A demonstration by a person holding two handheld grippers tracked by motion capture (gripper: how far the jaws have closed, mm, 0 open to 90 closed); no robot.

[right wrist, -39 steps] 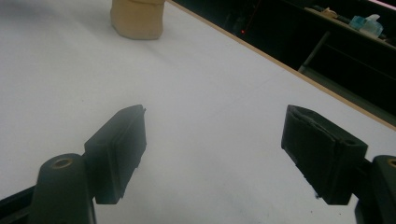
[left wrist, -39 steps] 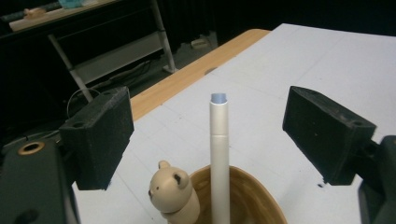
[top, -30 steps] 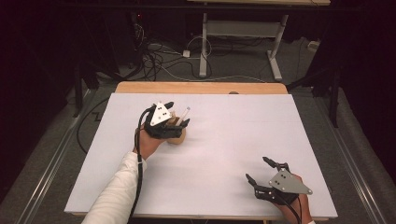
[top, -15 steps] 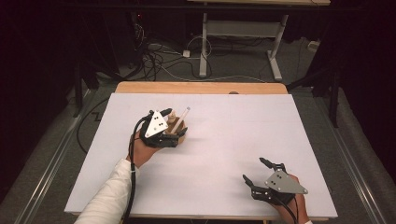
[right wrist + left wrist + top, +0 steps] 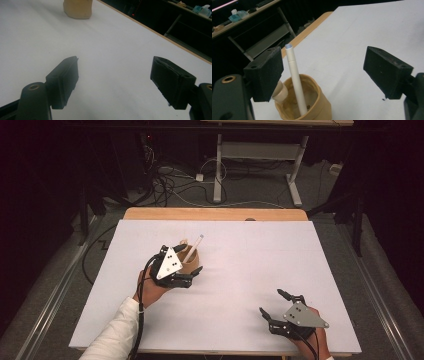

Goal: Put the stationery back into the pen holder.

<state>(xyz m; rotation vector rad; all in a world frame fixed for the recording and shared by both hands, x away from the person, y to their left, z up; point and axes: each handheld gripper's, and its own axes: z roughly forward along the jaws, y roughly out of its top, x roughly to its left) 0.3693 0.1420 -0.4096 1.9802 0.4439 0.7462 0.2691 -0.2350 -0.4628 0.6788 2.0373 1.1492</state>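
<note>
A tan cup point(image 5: 192, 257) stands on the white tabletop point(image 5: 250, 255), left of the middle, with a white pen point(image 5: 195, 245) leaning out of it. My left gripper point(image 5: 189, 263) is open around the cup, held by a hand in a white sleeve. In the left gripper view the cup point(image 5: 312, 105) and the pen point(image 5: 295, 80) sit low between the wide jaws of the left gripper point(image 5: 325, 72), close under the left pad; neither pad presses on the cup. My right gripper point(image 5: 272, 302) rests near the front right edge, open and empty. In its own view the right gripper point(image 5: 115, 80) faces bare table, with the cup point(image 5: 77, 8) far off.
A wooden strip point(image 5: 215, 213) borders the table's far edge. Beyond it lie floor cables point(image 5: 170, 180) and a metal desk frame point(image 5: 255, 155). Dark rails run along both sides of the table. A shelf with small bottles point(image 5: 237, 13) stands in the background.
My left gripper has drawn back toward the near edge, uncovering more of the cup and pen, which stayed in place. The right gripper has kept still.
</note>
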